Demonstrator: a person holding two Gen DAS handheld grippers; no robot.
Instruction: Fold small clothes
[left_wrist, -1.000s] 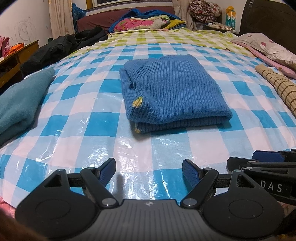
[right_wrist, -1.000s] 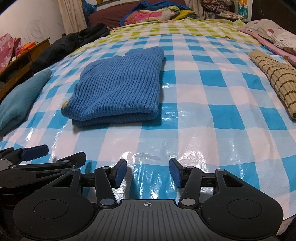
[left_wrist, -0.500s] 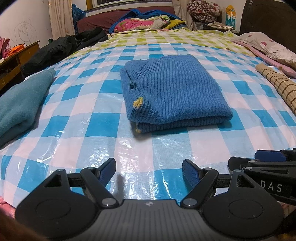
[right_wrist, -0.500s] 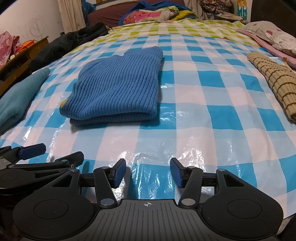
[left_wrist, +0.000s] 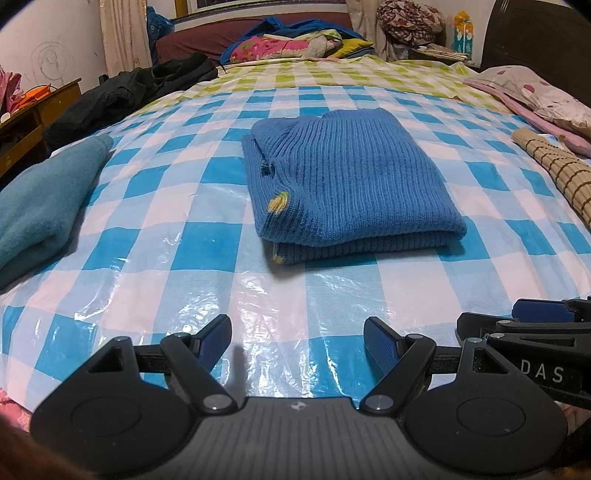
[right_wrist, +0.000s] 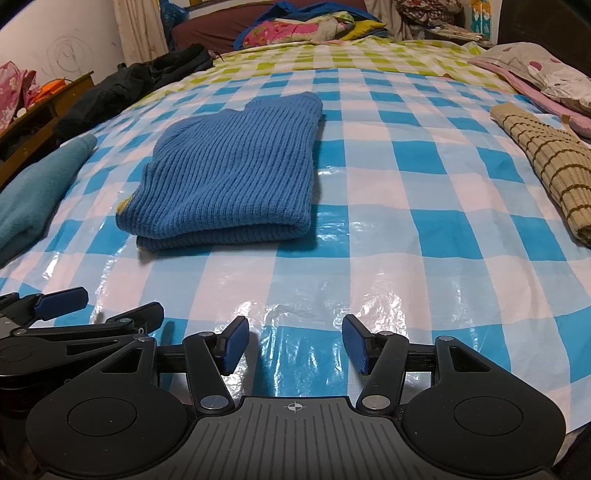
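Note:
A blue ribbed knit sweater (left_wrist: 351, 184) lies folded into a thick rectangle on the blue-and-white checked plastic sheet (left_wrist: 207, 251) covering the bed; it also shows in the right wrist view (right_wrist: 232, 177). My left gripper (left_wrist: 297, 338) is open and empty, low over the sheet's near edge, well short of the sweater. My right gripper (right_wrist: 295, 341) is open and empty too, beside the left one. Each gripper shows at the edge of the other's view, the right gripper (left_wrist: 524, 325) in the left wrist view and the left gripper (right_wrist: 92, 310) in the right wrist view.
A folded teal garment (left_wrist: 40, 199) lies at the left edge of the sheet. A tan striped rolled cloth (right_wrist: 546, 162) lies at the right. Dark clothes (left_wrist: 129, 88), pillows and a pile of bedding (left_wrist: 295, 40) sit at the far end. A wooden cabinet (left_wrist: 33, 122) stands left.
Both grippers have drawn back and risen very slightly; the sweater looks a little farther away. Nothing was taken hold of.

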